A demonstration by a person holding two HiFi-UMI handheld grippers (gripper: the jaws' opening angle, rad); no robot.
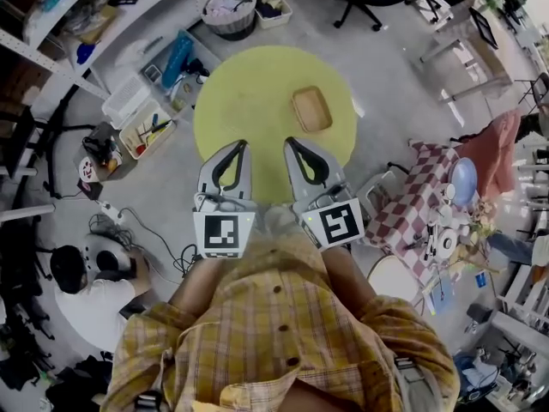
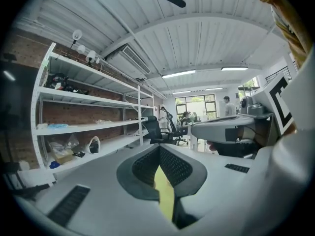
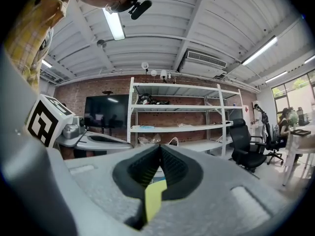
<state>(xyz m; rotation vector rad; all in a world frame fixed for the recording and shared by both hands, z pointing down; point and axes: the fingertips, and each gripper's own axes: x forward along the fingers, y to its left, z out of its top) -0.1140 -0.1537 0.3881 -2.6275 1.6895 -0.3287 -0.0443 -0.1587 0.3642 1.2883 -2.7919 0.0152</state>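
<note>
The floor (image 1: 403,84) of a cluttered workroom fills the head view, and on it stands a round yellow desk (image 1: 249,101), bare but for a shallow tray (image 1: 311,109) lying right of its middle. The left hand-held gripper (image 1: 243,144) and the right hand-held gripper (image 1: 289,142) hang side by side over the desk's near edge, both clenched with the pad tips meeting and nothing caught between them. The tray lies ahead of the right one, near but apart, and further from the left. Clenched like this, either tool brought onto the tray would likely shove it, and a light tray on a smooth top could skate toward the far rim. Cables (image 1: 141,221) trail on the floor at the left, beside a seated person (image 1: 90,290), and a careless step that way could snag them. Only the head view shows the tray and how it lies relative to the two tools. The gripper views look level across the room and miss it, giving just a yellow sliver of desk below the closed pads. They do show what the head view lacks: the tips pressed together, tall shelves (image 3: 177,107) against a brick wall, and an office chair (image 3: 246,141).
</note>
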